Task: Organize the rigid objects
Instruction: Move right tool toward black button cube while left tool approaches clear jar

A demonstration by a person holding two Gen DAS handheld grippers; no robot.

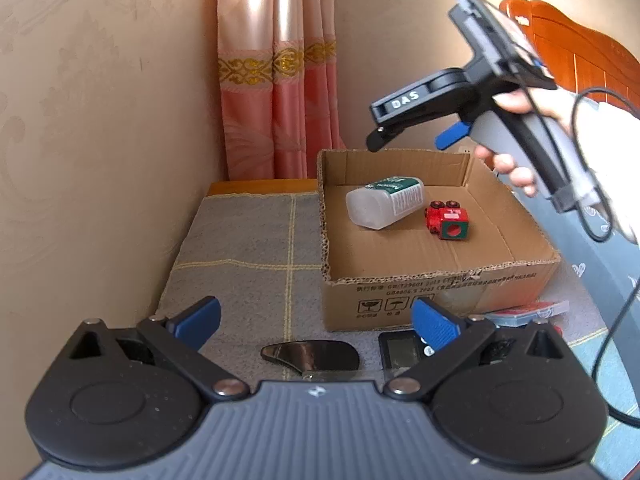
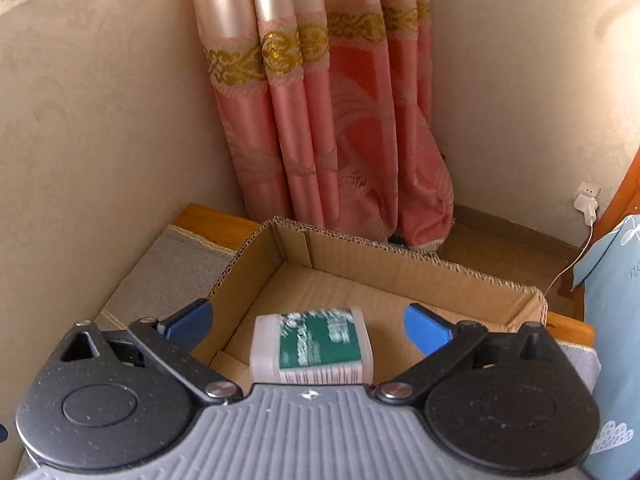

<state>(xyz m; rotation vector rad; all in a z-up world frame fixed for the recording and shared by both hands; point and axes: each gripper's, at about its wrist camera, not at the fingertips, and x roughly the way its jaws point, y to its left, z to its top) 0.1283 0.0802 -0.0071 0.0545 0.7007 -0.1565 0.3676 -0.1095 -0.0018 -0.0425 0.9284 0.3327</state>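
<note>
An open cardboard box (image 1: 440, 280) stands on a grey checked mat. Inside lie a clear plastic bottle with a green label (image 1: 384, 202) and a red and green toy block (image 1: 447, 220). My left gripper (image 1: 316, 322) is open and empty, low over the mat in front of the box, above a pair of dark sunglasses (image 1: 312, 356) and a small black device with a screen (image 1: 400, 354). My right gripper (image 2: 308, 326) is open and empty above the box (image 2: 400, 268), with the bottle (image 2: 312, 346) lying below between its fingers. The right gripper also shows in the left wrist view (image 1: 460, 96), held high over the box.
A pink curtain (image 1: 280, 80) hangs behind the box in the wall corner. A red flat case (image 1: 528, 312) lies right of the box. A blue pillow (image 2: 616, 320) and a wall socket with a charger (image 2: 586, 200) are at right. A wooden headboard (image 1: 568, 40) is at far right.
</note>
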